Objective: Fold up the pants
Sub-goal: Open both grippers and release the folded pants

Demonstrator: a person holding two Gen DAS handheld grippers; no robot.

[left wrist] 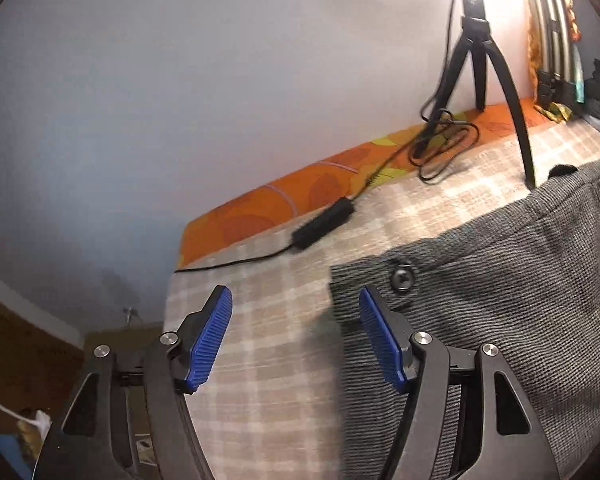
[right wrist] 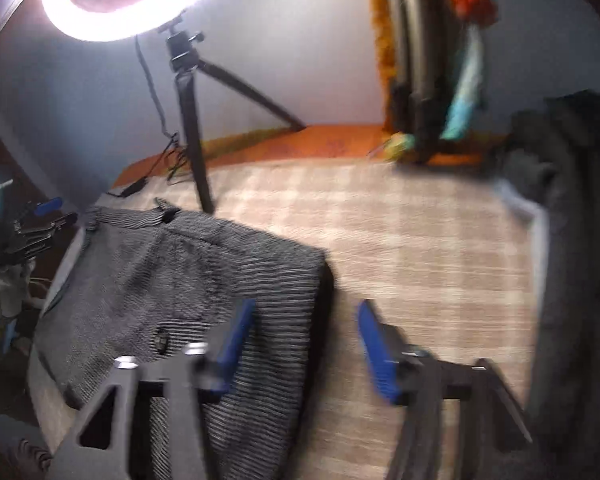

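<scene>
Left gripper [left wrist: 296,336] wide open over pants [left wrist: 500,280], right gripper [right wrist: 306,340] wide open, empty

Tripod [right wrist: 192,132] leg beside pants [right wrist: 204,280]; cable [left wrist: 440,148] along wall; checked blanket [right wrist: 420,248] rightward open

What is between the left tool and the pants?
Nothing visible. The open left tool hovers right at the edge of the pants, near the button, with only checked bed cover beneath.

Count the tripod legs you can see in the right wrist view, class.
3. One tripod leg comes forward onto the checked cloth, one stretches right toward the wall, and one is barely visible behind the first.
</scene>
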